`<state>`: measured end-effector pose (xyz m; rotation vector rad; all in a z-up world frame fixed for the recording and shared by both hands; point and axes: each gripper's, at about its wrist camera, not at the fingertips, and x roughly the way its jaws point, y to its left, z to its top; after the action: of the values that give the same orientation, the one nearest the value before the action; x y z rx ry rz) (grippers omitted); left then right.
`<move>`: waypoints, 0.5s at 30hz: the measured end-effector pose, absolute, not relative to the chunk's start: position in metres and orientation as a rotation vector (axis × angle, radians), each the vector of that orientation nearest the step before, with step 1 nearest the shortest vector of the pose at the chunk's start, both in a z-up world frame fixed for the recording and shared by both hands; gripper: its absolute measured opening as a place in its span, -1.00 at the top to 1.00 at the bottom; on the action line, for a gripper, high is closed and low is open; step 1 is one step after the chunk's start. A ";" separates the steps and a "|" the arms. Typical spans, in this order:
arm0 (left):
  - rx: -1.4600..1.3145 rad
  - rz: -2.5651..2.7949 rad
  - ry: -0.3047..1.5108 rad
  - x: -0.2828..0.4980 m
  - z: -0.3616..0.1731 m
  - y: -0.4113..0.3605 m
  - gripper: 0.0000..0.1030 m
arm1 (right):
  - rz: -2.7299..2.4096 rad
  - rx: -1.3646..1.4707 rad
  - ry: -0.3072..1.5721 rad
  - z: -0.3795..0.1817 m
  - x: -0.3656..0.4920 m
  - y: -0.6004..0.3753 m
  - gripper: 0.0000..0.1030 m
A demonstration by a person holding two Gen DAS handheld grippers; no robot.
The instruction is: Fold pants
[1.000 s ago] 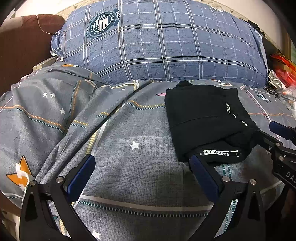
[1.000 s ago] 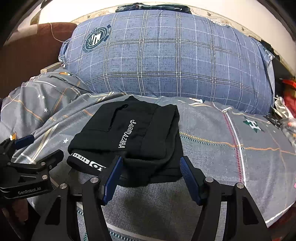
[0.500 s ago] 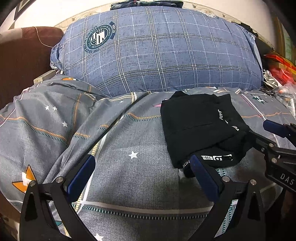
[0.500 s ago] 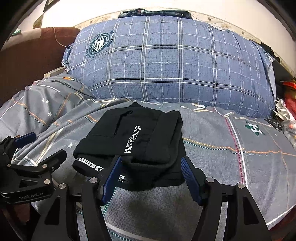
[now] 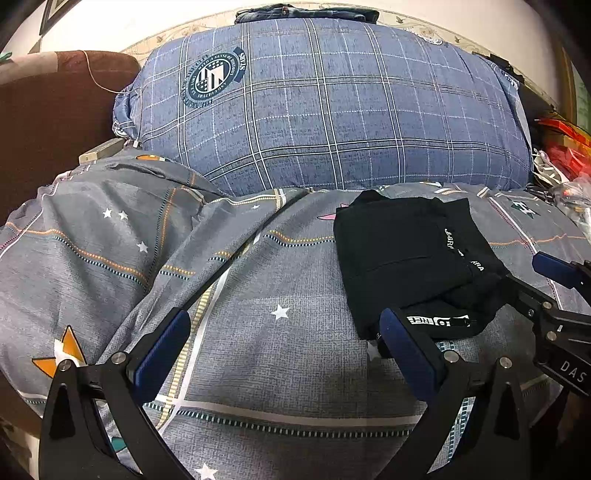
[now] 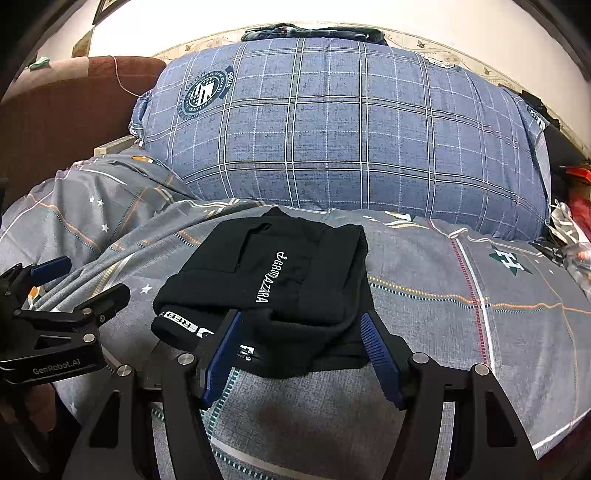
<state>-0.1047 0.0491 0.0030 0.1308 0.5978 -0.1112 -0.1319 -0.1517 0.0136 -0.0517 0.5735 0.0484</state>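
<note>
Black pants [image 5: 413,258] with white lettering lie folded into a compact square on the grey star-print bedcover [image 5: 258,350]; they also show in the right wrist view [image 6: 280,288]. My left gripper [image 5: 280,343] is open and empty, its right finger beside the pants' near-left corner. My right gripper [image 6: 299,350] is open and empty, its fingers astride the pants' near edge, touching nothing I can tell. Each gripper shows in the other's view: the right one [image 5: 554,295] and the left one [image 6: 66,291].
A large blue plaid pillow [image 5: 325,110] lies behind the pants. A brown sofa arm [image 5: 48,118] is at the left. Red and white clutter [image 5: 561,155] sits at the far right edge. Folded dark clothes [image 6: 314,33] rest on top of the pillow.
Both grippers have pulled back slightly from the pants and risen, so more of the pillow and wall shows. The pants have not moved.
</note>
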 end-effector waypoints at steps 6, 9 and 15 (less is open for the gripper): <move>0.140 -0.115 0.593 -0.106 0.004 0.048 -1.00 | 0.053 -0.057 0.577 0.013 -0.131 -0.151 -0.31; 0.143 -0.115 0.588 -0.107 0.005 0.047 -1.00 | 0.053 -0.060 0.575 0.013 -0.131 -0.149 -0.31; 0.136 -0.121 0.587 -0.107 0.007 0.047 -1.00 | 0.054 -0.059 0.578 0.013 -0.131 -0.148 -0.31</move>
<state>-0.1072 0.0470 0.0068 0.1364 0.5874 -0.1206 -0.1313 -0.1476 0.0125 -0.0585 0.5776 0.0544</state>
